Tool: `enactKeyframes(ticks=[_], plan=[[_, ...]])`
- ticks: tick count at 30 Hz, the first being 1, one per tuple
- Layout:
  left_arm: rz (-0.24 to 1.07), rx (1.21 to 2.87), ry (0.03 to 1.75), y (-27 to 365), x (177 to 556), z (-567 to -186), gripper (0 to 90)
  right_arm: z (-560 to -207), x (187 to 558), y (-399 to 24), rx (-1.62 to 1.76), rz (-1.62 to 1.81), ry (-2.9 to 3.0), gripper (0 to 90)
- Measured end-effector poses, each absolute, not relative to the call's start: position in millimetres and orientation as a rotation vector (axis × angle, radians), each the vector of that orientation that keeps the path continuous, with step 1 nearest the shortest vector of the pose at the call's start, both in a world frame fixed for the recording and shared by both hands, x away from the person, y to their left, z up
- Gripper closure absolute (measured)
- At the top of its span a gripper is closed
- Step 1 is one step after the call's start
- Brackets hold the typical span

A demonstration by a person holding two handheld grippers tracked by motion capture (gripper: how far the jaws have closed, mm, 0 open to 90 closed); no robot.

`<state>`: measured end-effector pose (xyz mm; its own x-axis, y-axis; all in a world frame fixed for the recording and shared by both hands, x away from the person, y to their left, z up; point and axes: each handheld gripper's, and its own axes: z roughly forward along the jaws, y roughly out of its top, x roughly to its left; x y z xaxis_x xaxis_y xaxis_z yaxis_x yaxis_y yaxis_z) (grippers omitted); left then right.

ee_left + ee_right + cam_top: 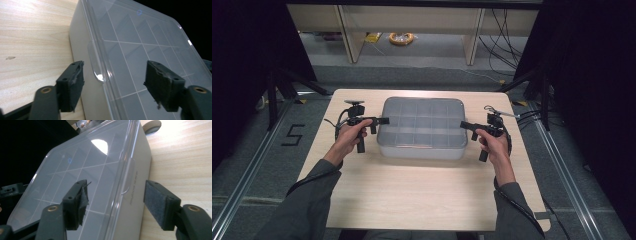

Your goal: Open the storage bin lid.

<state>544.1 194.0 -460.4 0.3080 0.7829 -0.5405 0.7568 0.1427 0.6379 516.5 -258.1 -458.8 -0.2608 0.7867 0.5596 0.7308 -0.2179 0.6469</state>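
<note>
1. The box (pixel 422 127) sits mid-desk (pixel 422 200); both tools, left (pixel 384 120) and right (pixel 463 124), are spread at its end tabs.
2. Likely step: unlatch the lid. Center each tab (pixel 96 63) between the jaws, then pinch evenly.

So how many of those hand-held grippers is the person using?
2: the left hand-held gripper at the clear box's left edge, the right hand-held gripper at its right edge, both open.

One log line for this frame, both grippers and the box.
left gripper: open, at box's left edge | right gripper: open, at box's right edge | box: lidded, on table, not gripped
</note>
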Motion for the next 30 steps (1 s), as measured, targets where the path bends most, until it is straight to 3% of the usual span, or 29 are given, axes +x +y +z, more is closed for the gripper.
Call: enactKeyframes(ticks=[15,30], plan=[[0.064,1.597,1.446,187.0,544.1,-461.4,48.1,-456.4,519.2,-244.2,1.965,1.492,1.881,52.3],[0.07,1.54,1.452,192.6,534.3,-448.4,54.3,-438.9,504.4,-242.4,1.913,1.627,1.745,64.4]])
